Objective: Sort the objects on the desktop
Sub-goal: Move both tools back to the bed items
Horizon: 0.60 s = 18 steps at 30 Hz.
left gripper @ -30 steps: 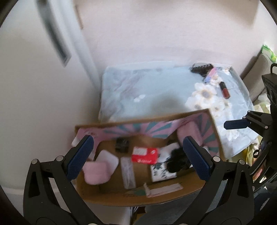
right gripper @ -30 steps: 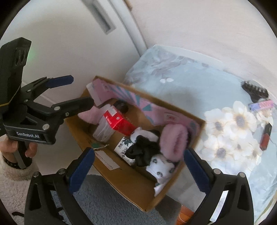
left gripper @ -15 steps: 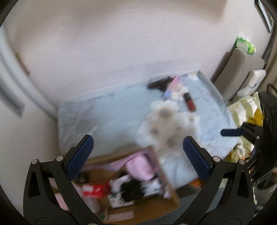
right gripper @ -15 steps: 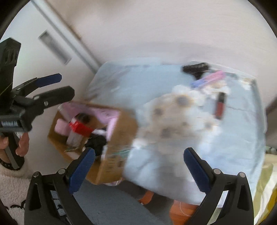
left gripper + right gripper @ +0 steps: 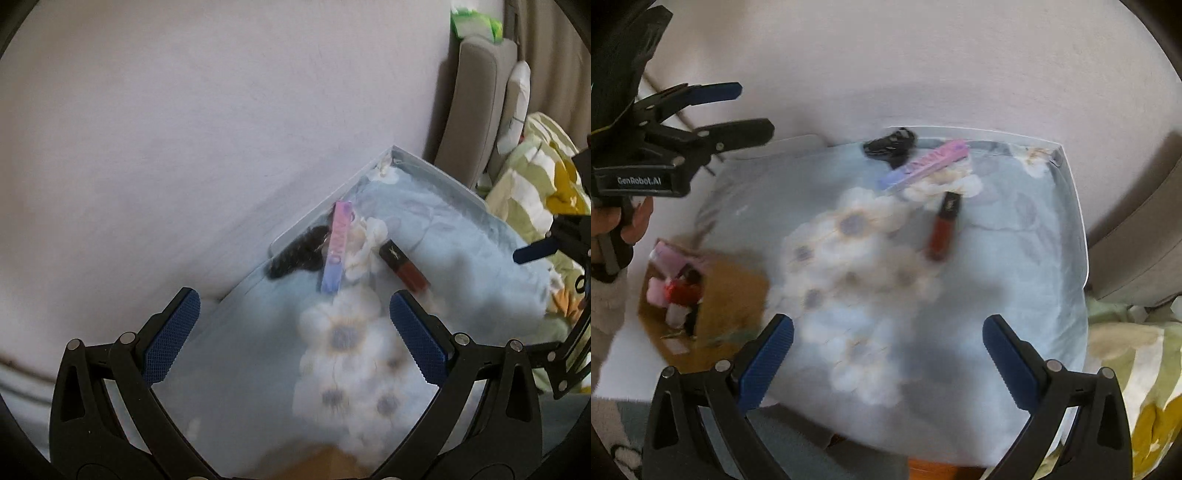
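Three loose items lie at the far side of the table [image 5: 1015, 258], which has a blue floral cloth: a black hair clip [image 5: 295, 254] [image 5: 891, 144], a long pink-purple box [image 5: 336, 247] [image 5: 925, 166], and a red lip gloss tube with a black cap [image 5: 404, 266] [image 5: 943, 225]. My left gripper [image 5: 291, 332] is open and empty above the table, short of these items. My right gripper [image 5: 886, 358] is open and empty over the table's near part. A cardboard box [image 5: 701, 295] at the table's left holds sorted things, among them a red packet and pink items.
A wall runs behind the table. A grey cushioned seat back [image 5: 476, 110] and a green-and-yellow quilt [image 5: 535, 192] [image 5: 1126, 369] lie to the right. A hand [image 5: 613, 225] holds the left gripper's handle. Grey carpet shows below.
Both grippers have swung from above the cardboard box to the right, toward the clip, pink-purple box and lip gloss. Both stayed open and empty.
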Tool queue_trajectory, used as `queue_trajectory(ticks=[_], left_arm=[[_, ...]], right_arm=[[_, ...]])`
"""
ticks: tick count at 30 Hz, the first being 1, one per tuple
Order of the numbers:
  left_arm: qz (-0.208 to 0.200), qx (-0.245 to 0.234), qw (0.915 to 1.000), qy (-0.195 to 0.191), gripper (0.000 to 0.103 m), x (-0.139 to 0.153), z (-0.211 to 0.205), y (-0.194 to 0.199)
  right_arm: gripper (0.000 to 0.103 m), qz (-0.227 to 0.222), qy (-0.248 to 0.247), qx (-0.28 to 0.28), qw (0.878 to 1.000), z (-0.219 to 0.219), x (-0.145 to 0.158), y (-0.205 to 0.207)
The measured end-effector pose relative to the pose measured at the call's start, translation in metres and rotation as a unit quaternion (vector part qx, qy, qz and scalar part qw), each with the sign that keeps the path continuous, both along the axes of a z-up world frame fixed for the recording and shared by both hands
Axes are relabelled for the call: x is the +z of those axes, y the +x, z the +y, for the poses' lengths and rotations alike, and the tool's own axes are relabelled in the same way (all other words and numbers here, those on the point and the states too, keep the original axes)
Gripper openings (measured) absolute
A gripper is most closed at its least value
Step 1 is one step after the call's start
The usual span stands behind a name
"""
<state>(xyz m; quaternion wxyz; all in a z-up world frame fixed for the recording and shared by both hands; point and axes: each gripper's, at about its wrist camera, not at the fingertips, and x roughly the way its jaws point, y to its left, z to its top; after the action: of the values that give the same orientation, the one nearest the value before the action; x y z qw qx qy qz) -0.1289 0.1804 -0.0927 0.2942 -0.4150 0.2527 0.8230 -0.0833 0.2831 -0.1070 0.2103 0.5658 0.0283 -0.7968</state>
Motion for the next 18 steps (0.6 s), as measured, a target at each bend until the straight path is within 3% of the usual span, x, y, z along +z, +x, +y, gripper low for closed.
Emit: queue_trajectory(ticks=[4, 7, 12, 18], left_arm=[[-0.016, 0.003, 0.9998, -0.013, 0.098, -0.046, 0.022, -0.034], [-0.035, 0.04, 0.9983, -0.027, 0.095, -0.075, 0.032, -0.056], [-0.083, 0.141, 0.9864, 0.009, 0.095, -0.099, 0.034, -0.079], [-0.096, 0.19, 0.9769, 0.016, 0.095, -0.115, 0.047, -0.087]], right_arm=[[0.102, 0.002, 0.011, -0.016, 1.0, 0.004, -0.029, -0.028], [0.102, 0.003, 0.008, -0.028, 1.0, 0.006, -0.049, -0.046], [0.102, 0.0, -0.012, -0.043, 0.999, 0.004, -0.071, -0.061], [0.102, 0.013, 0.001, -0.026, 1.0, -0.005, -0.079, -0.067]])
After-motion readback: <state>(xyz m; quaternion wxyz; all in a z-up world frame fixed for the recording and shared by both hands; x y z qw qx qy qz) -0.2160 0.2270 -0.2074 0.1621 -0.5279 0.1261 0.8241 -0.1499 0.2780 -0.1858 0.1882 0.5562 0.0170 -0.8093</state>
